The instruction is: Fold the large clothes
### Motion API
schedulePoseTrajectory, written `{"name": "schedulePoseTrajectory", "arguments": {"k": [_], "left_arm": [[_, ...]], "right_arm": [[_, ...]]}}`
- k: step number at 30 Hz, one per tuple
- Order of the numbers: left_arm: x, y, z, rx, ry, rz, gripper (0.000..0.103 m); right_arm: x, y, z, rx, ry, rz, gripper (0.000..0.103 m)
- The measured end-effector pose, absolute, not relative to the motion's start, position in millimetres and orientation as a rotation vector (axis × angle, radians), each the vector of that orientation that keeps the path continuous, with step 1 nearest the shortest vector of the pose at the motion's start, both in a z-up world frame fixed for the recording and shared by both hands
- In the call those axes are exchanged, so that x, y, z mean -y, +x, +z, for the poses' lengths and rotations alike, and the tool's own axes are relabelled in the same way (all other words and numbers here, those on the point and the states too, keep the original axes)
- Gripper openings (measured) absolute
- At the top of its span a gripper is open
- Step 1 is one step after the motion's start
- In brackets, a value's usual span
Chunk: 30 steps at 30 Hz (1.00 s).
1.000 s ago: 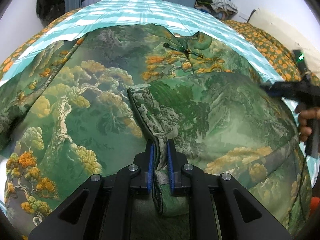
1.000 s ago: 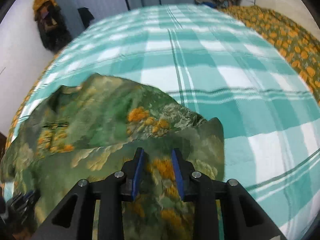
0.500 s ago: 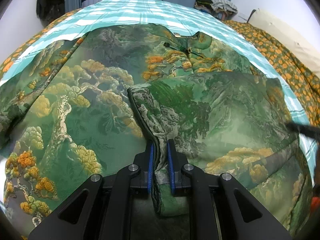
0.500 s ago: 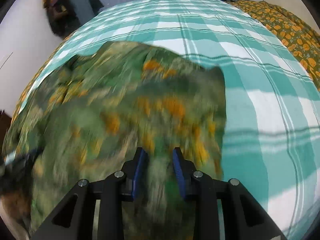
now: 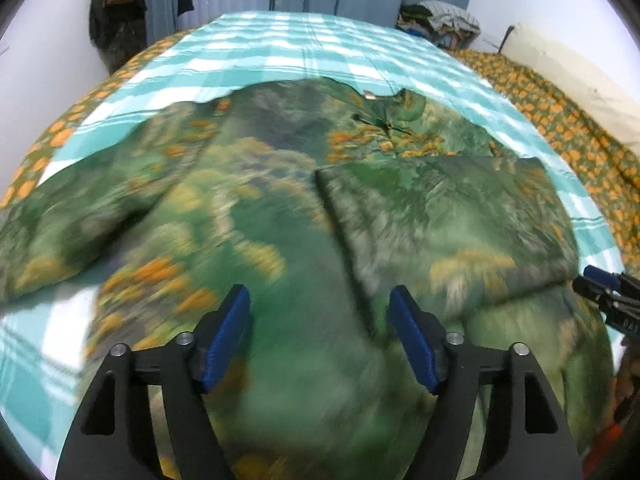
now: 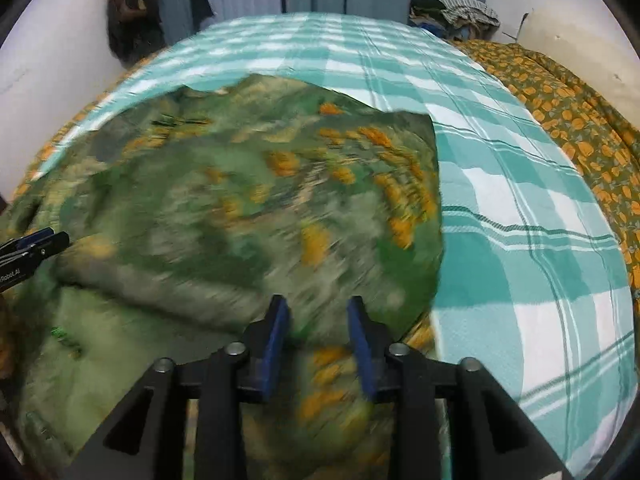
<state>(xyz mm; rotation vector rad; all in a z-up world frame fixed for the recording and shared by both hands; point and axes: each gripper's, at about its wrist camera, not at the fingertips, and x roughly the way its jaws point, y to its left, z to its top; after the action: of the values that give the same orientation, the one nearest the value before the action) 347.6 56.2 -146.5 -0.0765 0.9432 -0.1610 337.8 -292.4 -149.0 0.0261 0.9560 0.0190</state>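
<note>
My left claw (image 5: 320,330), clamped on the folded sleeve edge (image 5: 360,264) a second ago, is opening and has let it go. My right claw (image 6: 316,340) is opening too, off the printed garment (image 6: 240,216).

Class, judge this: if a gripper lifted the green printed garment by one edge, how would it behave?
The garment would probably droop limply: it drapes and wrinkles over the checked sheet. Its folded flap lies flat, so it likely keeps folds, though it may slide.

- A bed (image 5: 280,40) carries everything, covered by a teal-and-white checked sheet (image 6: 500,208).
- A green garment (image 5: 248,208) printed with orange trees lies spread on the sheet, one side folded over.
- An orange-flowered cloth (image 6: 580,128) lies along the bed's edge.
</note>
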Motion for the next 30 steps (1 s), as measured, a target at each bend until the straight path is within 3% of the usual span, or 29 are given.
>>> {"name": "schedulePoseTrajectory", "arguments": {"k": [1, 4, 6, 10, 15, 20, 22, 26, 27, 30], "left_arm": [[-72.5, 337.9, -142.2, -0.951, -0.086, -0.152, 0.077], [-116.9, 322.0, -133.1, -0.952, -0.117, -0.097, 0.078], [-163.3, 318.0, -125.1, -0.942, -0.169, -0.025, 0.086], [-258.4, 320.6, -122.4, -0.905, -0.383, 0.157, 0.087], [-379.8, 322.7, -160.0, -0.852, -0.802, 0.377, 0.087], [-420.0, 326.9, -196.4, -0.821, -0.964, 0.489, 0.086], [-425.4, 328.3, -199.4, -0.768, -0.992, 0.515, 0.078], [-430.0, 335.6, -202.4, -0.768, -0.969, 0.516, 0.019], [-431.9, 335.4, -199.9, -0.767, -0.949, 0.502, 0.013], [-419.1, 336.8, -173.8, -0.764, -0.810, 0.500, 0.009]], "right_arm": [[288.9, 328.3, -145.6, -0.942, 0.029, 0.032, 0.058], [274.4, 288.4, -133.9, -0.893, 0.038, 0.082, 0.059], [266.8, 273.8, -130.4, -0.875, 0.051, 0.100, 0.059], [253.2, 242.4, -128.7, -0.852, 0.076, 0.111, 0.059], [241.9, 229.0, -134.0, -0.870, 0.081, 0.104, 0.059], [223.8, 225.5, -139.6, -0.896, 0.043, 0.125, 0.059], [217.2, 223.9, -141.1, -0.899, 0.032, 0.135, 0.059], [209.9, 221.5, -144.8, -0.900, 0.017, 0.148, 0.059], [209.1, 221.4, -145.6, -0.898, 0.014, 0.149, 0.059], [208.7, 222.1, -145.6, -0.891, 0.025, 0.149, 0.059]]}}
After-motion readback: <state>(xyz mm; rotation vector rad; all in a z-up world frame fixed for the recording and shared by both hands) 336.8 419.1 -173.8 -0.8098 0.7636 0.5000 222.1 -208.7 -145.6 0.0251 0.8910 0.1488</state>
